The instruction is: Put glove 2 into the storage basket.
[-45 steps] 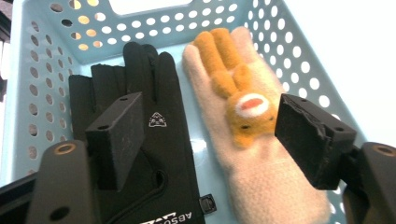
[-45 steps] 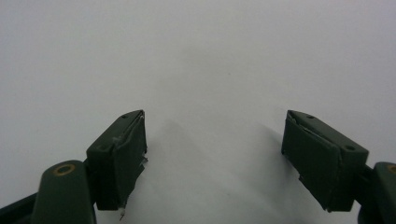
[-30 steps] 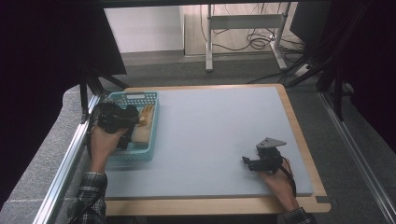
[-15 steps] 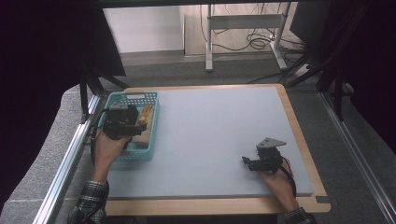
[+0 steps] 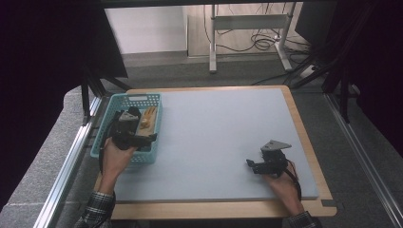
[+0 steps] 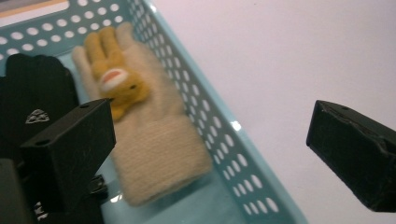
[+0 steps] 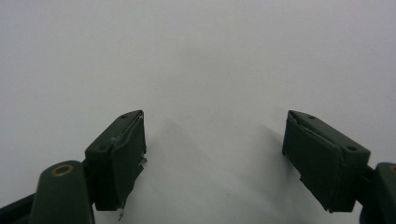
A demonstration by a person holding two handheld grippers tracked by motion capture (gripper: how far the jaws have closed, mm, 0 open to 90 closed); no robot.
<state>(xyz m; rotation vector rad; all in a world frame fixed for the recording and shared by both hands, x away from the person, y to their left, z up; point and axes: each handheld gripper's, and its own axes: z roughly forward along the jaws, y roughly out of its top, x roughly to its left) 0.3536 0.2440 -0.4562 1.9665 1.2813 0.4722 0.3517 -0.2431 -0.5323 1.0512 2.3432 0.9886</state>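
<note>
The cream glove (image 6: pixel 154 149) lies flat in the teal basket (image 6: pixel 224 140), along the wall on the table's inner side, its long axis running with the basket's length: cuff toward the person, fingertips toward the far end, a yellow animal patch (image 6: pixel 116 86) on its back. A black glove (image 6: pixel 39 100) lies beside it on the basket's outer side. In the left gripper view the cream glove sits between and just beyond the spread fingers (image 6: pixel 70 149) of the left gripper (image 5: pixel 138 135), nearer the left one; the right one hangs outside the basket wall, over the table (image 5: pixel 214 137). So the wall stands between the two fingers, and I judge that the gripper must shift toward the basket's middle before it can close on the cuff alone. The left gripper is by far the nearer; the right gripper (image 5: pixel 254 166) rests well apart at the table's near right, its fingers (image 7: pixel 119 154) spread wide with nothing between them.
</note>
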